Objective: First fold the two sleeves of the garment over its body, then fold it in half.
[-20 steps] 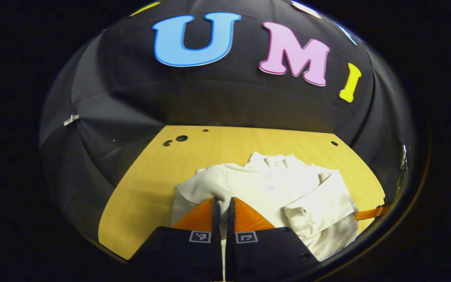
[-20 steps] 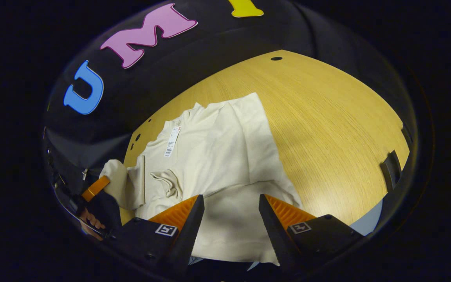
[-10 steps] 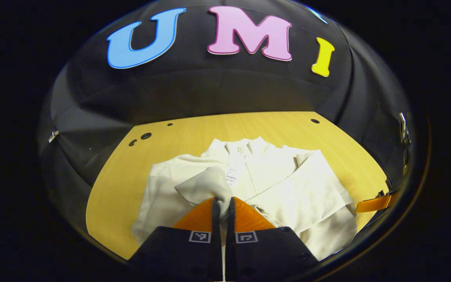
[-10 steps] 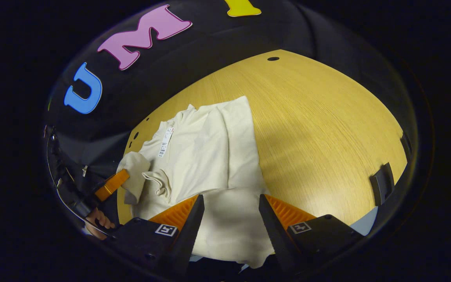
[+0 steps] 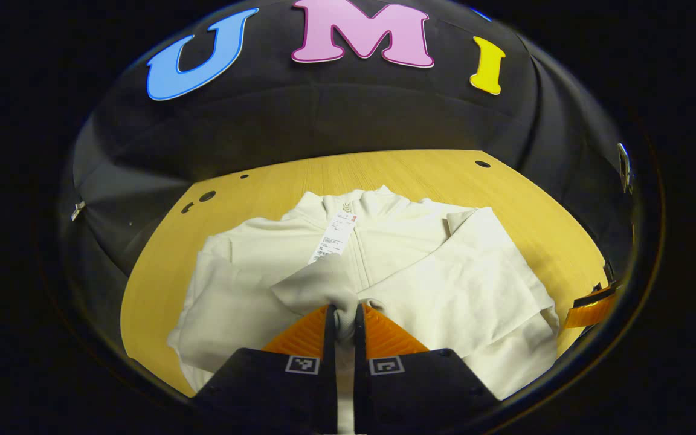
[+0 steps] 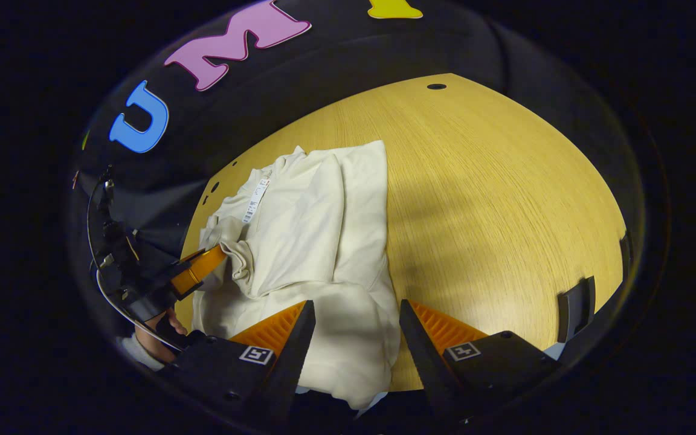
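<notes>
Left gripper view: left gripper (image 5: 342, 317) at bottom centre, jaws pressed together, pinching the cuff end of the left sleeve (image 5: 318, 287) of a cream garment (image 5: 444, 284). Cloth bunched between both fingers, sleeve drawn across the garment's body toward the middle. Garment spread on a yellow wooden table (image 5: 251, 193), collar at the far side, white paper tag (image 5: 335, 235) lying below the collar. Other sleeve (image 5: 475, 272) already laid diagonally over the body, on the right side of this view. Part of the right gripper (image 5: 589, 309) poking in at the right rim, just beside the garment's edge. Small round holes in the table near the far-left corner and far-right edge.

Right gripper view: right gripper (image 6: 353, 338) at bottom, jaws spread wide, nothing between them, hovering over the garment's (image 6: 324, 241) lower hem area near the table's front edge. Contact with cloth: cannot tell. Garment lying on the left half of the table (image 6: 505, 199), right half of the table bare wood. Tag (image 6: 254, 202) visible near the collar. Left gripper (image 6: 203, 270) at the left rim, held by a hand (image 6: 164, 329), clamped on the sleeve cuff (image 6: 233, 257) over the garment's body.
</notes>
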